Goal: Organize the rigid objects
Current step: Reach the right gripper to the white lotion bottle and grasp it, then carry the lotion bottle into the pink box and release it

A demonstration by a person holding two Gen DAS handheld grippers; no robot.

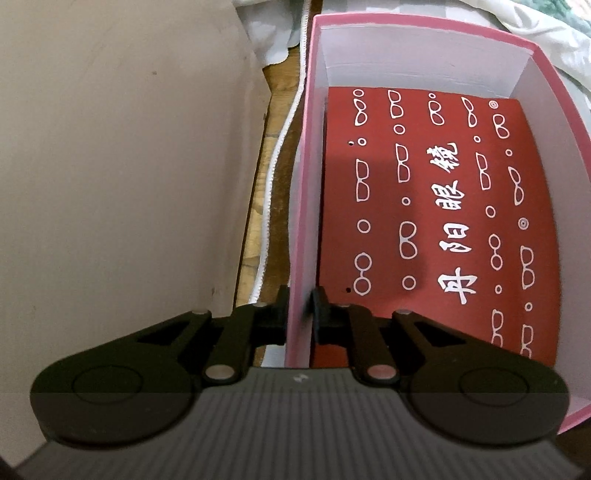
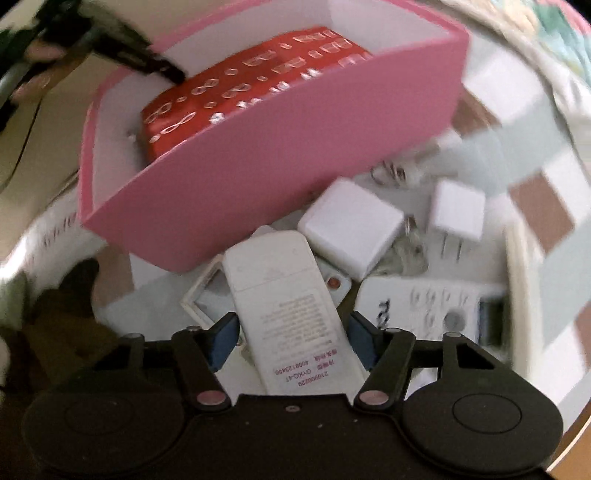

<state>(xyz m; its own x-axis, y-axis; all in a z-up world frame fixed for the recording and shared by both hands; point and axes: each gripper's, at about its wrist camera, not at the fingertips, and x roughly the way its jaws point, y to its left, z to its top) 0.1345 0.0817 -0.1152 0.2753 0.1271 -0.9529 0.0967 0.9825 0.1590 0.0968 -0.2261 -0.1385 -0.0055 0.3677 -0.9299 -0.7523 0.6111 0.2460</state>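
Left gripper (image 1: 300, 306): jaws clamped on the near side wall of the pink box (image 1: 301, 221), one finger outside, one inside. The box sits open-topped, white inside. A red glasses case (image 1: 436, 221) printed with white spectacle outlines and Chinese characters lies flat on its floor, filling most of it. Just left of the box: a strip of wooden surface (image 1: 273, 122) with a white cord-like edge (image 1: 275, 177) running along it, then a plain beige panel (image 1: 118, 166). Beyond the box's far end, pale crumpled cloth (image 1: 546, 33).

Right gripper (image 2: 291, 332): jaws apart, no earlier view to compare. A white remote control (image 2: 280, 295) lies back-up between the blue-padded fingers (image 2: 223, 339); label text faces up. Whether the pads touch its sides I cannot tell; a gap shows on each side.

Right of it, a second white remote (image 2: 432, 306), buttons up. Farther on, a white charger block (image 2: 351, 229) and a white plug adapter (image 2: 458, 210) with prongs showing. Behind them the pink box's outer wall, the case visible inside. This view is blurred.
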